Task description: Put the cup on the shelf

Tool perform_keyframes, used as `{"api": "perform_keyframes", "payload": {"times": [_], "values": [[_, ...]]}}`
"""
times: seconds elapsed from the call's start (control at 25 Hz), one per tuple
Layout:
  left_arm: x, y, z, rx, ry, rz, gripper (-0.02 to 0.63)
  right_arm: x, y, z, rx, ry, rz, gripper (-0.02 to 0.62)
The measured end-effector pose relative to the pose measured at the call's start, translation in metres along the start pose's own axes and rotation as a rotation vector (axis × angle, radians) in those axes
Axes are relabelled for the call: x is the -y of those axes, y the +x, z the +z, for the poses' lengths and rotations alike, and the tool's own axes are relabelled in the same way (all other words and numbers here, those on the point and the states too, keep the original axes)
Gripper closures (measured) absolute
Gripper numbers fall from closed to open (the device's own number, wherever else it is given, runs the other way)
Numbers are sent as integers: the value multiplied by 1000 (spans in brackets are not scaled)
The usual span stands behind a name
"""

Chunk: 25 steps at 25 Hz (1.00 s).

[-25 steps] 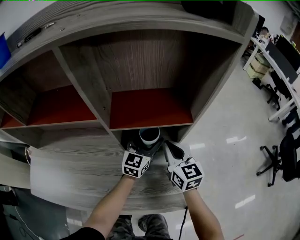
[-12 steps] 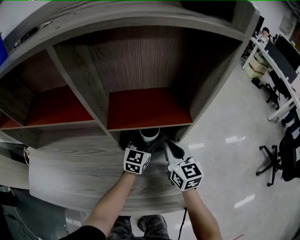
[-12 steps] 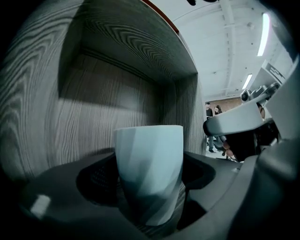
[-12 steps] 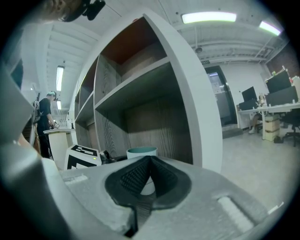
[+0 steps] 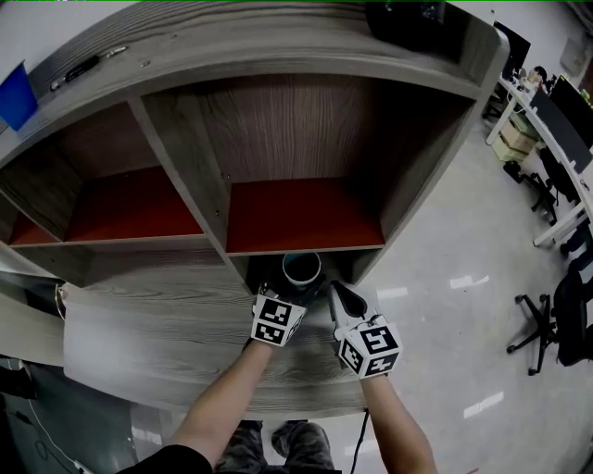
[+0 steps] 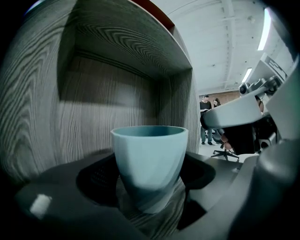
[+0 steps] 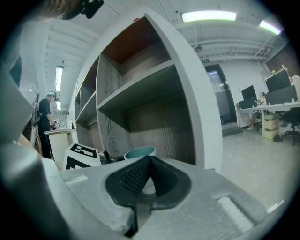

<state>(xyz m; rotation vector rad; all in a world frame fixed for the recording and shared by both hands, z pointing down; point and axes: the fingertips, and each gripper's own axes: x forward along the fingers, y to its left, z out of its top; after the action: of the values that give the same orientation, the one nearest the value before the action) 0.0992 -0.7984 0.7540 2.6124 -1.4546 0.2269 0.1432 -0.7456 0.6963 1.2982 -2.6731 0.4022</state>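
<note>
Clamping faceted teal cup point(image 6: 150, 161), left tongs point(image 5: 289, 294) inside grey wood-grain shelf point(image 5: 306, 120); right tongs point(image 5: 341, 296) together, empty

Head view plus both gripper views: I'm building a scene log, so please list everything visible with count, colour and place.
cup: 1, teal, upright, in the compartment under the red-brown board
shelf unit: 1, grey wood grain with red-brown boards, straight ahead
blue object: 1, blue, on the unit's top, left
dark object: 1, black, on the unit's top, right
office chairs: several, black, floor at right
desks: white, with dark monitors, far right
bystanders: 3, dark clothes, far background
forearms: 2, bare, bottom of head view
left tongs: 1, dark pads, closed on the cup
right tongs: 1, dark pads, jaws together, empty, right of the cup
</note>
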Motion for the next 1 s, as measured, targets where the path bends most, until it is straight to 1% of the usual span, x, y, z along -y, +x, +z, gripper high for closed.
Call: {"api": "perform_keyframes", "payload": {"times": [0.2, 0.28, 0.52, 0.68, 0.88, 0.96, 1.0], "values": [[5, -3, -3, -24, -18, -11, 216, -5, -7, 4, -10, 3, 6, 598], [5, -5, -5, -33, -33, -14, 160, -6, -10, 5, -15, -1, 5, 598], [12, -23, -1, -59, -53, -19, 147, -6, -23, 11, -39, 5, -4, 598], [17, -51, 20, -54, -62, -21, 186, -10, -37, 20, -64, -1, -6, 598], [24, -87, 48, -40, -58, -33, 288, -19, -51, 39, -82, -19, -3, 598], [27, -100, 61, -25, -62, -48, 328, -24, -57, 47, -87, -25, 1, 598], [30, -107, 68, -19, -64, -61, 360, -27, -61, 51, -89, -30, 5, 598]]}}
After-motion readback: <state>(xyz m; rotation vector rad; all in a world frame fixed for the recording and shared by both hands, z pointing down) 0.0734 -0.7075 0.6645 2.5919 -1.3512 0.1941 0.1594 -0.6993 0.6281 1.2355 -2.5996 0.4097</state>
